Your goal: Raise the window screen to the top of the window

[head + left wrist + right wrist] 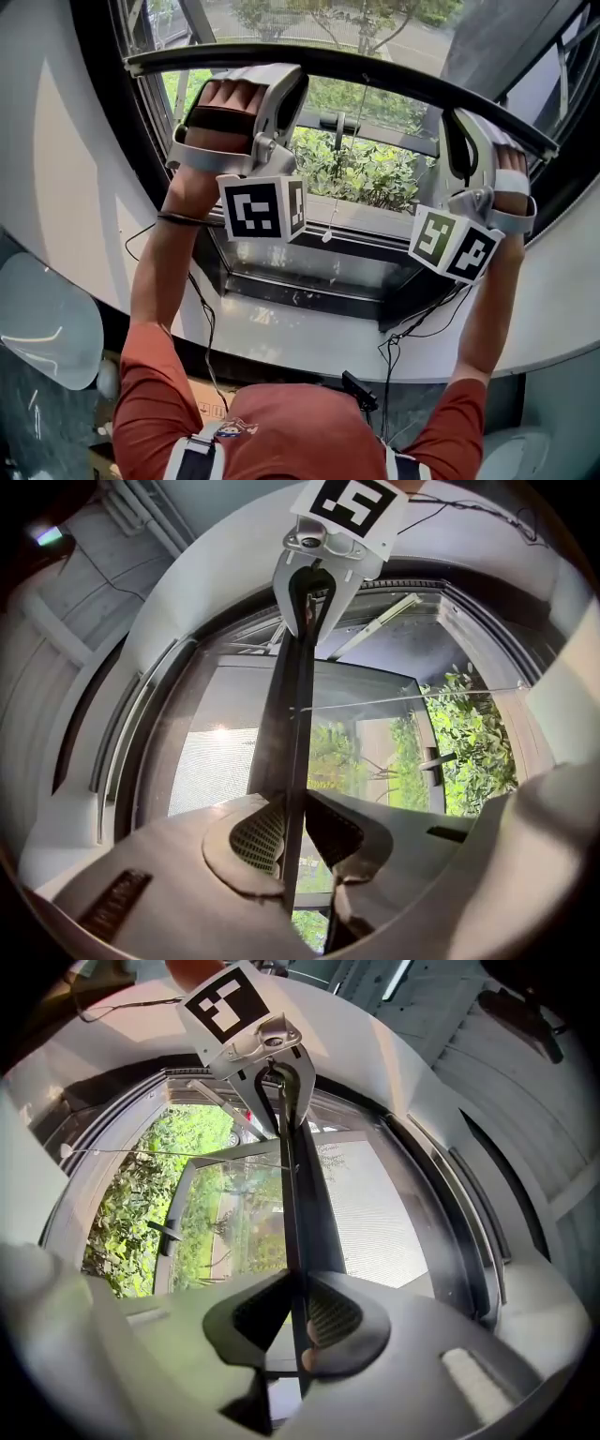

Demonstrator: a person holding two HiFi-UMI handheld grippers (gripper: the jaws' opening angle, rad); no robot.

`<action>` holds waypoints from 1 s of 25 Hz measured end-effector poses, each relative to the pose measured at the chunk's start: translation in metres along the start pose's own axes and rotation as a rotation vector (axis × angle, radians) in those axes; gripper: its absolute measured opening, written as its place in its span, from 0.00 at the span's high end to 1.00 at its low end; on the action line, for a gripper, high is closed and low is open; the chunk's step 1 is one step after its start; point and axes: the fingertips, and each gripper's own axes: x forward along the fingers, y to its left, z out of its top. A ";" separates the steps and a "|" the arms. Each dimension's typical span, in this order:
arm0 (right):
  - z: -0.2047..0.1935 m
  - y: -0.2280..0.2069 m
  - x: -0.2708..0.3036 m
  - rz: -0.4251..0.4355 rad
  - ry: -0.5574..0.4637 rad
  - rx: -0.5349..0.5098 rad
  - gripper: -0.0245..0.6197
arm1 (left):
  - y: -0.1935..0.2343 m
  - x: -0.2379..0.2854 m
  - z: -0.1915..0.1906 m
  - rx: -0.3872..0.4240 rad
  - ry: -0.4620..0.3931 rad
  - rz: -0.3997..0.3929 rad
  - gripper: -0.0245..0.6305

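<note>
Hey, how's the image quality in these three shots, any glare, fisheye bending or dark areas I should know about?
Head view: strong fisheye, the screen bar bows into an arc; sunlit foliage is bright, the lower frame dim. Left gripper view: black round vignette, a glare spot on the mesh. Right gripper view: same vignette, foliage very bright, mesh evenly lit.

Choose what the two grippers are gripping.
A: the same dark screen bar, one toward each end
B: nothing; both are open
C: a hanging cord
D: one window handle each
A: in each gripper view the jaws pinch the screen bar, and the head view shows the left gripper and the right gripper on that one bar.
</note>
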 end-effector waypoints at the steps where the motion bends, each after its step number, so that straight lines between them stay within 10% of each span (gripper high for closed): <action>1: 0.000 -0.007 0.003 -0.007 0.004 -0.006 0.86 | 0.007 0.003 0.000 0.002 0.003 0.007 0.85; 25: 0.002 -0.111 0.042 -0.180 0.023 -0.080 0.91 | 0.105 0.046 0.005 0.027 0.023 0.114 0.85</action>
